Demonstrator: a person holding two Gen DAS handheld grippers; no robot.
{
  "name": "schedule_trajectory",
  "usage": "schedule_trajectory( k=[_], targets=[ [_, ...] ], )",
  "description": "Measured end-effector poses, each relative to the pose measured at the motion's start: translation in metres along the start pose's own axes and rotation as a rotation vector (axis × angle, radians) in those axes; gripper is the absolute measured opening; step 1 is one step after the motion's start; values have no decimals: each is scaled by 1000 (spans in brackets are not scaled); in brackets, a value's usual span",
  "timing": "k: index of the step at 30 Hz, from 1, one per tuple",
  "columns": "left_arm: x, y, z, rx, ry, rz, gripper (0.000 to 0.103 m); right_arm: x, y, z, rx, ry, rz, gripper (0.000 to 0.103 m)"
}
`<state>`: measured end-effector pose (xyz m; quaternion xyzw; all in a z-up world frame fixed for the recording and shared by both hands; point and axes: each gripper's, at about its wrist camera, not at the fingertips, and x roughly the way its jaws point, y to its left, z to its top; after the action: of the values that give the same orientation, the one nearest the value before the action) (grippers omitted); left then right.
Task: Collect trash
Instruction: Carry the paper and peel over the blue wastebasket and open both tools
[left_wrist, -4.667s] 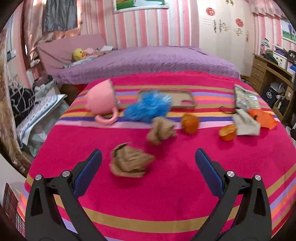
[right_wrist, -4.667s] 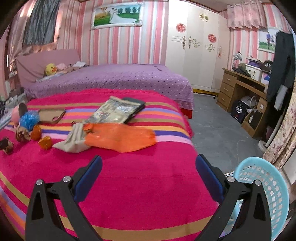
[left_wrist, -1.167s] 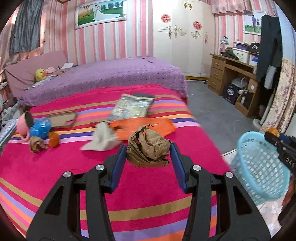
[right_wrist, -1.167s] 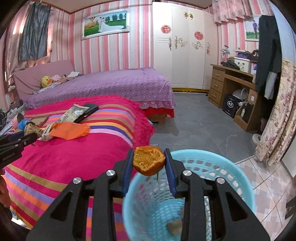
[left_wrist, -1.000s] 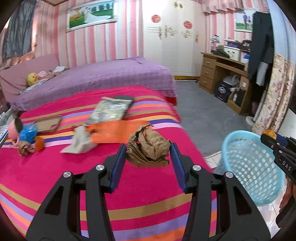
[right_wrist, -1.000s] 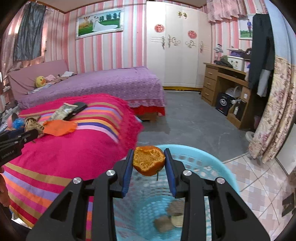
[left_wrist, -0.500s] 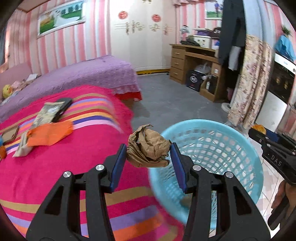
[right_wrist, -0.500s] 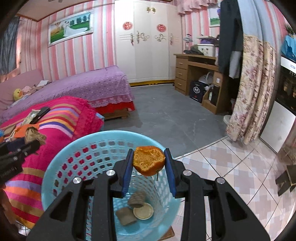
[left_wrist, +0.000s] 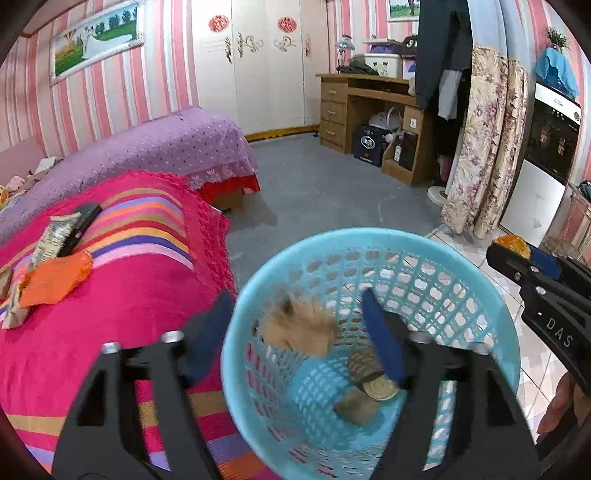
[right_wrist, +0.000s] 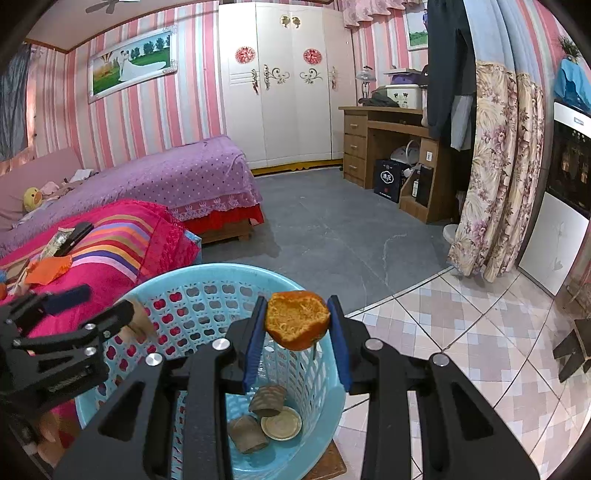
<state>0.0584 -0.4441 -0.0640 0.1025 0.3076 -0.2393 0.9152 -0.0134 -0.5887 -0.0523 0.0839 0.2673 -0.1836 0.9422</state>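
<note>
The step in hand is judged to be the drop into the light-blue laundry-style basket, which stands on the floor just beside the near right corner of the bed with the pink striped blanket. It is done well if each piece is let go only while it hangs inside the rim, and if each tool is kept clear of the rim so that the basket is not tipped. The left tool is held over the basket mouth; its jaws have just been opening and now stand wide apart, with nothing pressed between them. The crumpled brown paper is seen blurred between the pads, apparently falling free into the basket. The right tool is clamped on a piece of orange peel, which hangs above the basket's right side; release of it is judged to come next. At the basket bottom lie brown paper scraps and a round lid-like disc. Farther left on the blanket, an orange bag and a printed packet are left to be collected.
</note>
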Motion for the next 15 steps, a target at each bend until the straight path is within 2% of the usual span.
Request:
schedule_trajectory(
  k=[2,5,15],
  targets=[
    [-5,7,2,7,-19,20,87,1,0,-1,-3,3,-2,33],
    [-13,26,3,-5,-38,44,92,3,1,-1,-4,9,-6,33],
    [-24,70,-6,-71,-32,88,95,10,31,2,-56,11,19,34]
  ],
)
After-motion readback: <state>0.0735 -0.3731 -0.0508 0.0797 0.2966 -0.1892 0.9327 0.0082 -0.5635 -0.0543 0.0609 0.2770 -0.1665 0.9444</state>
